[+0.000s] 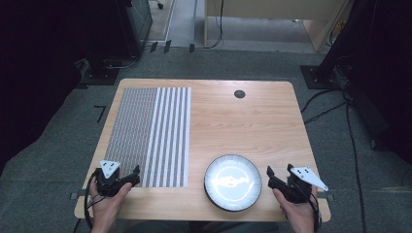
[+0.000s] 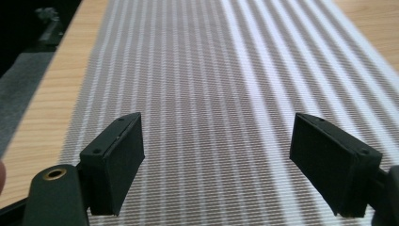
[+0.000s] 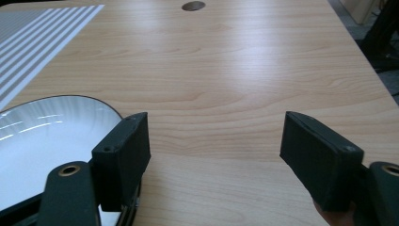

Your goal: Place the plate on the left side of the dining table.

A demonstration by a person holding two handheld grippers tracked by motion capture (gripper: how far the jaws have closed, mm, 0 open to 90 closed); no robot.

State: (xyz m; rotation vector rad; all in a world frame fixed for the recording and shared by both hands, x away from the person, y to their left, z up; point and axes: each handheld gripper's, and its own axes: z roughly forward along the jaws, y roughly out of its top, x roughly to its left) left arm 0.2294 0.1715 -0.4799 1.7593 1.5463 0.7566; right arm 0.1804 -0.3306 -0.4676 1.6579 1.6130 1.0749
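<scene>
Pale wooden counter: round white black-rimmed plate; grey-white striped woven placemat left of plate. Both grippers' jaws spread, empty; nothing handled yet.

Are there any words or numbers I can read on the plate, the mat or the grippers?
None. The plate is plain white with a dark rim, the striped mat has only stripes, and the left gripper and right gripper carry no readable writing.

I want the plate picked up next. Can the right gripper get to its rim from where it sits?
Probably yes. The right gripper sits open just right of the plate, near its rim, with bare table between them and nothing stacked on the plate. The left gripper is over the striped mat, out of the way.
</scene>
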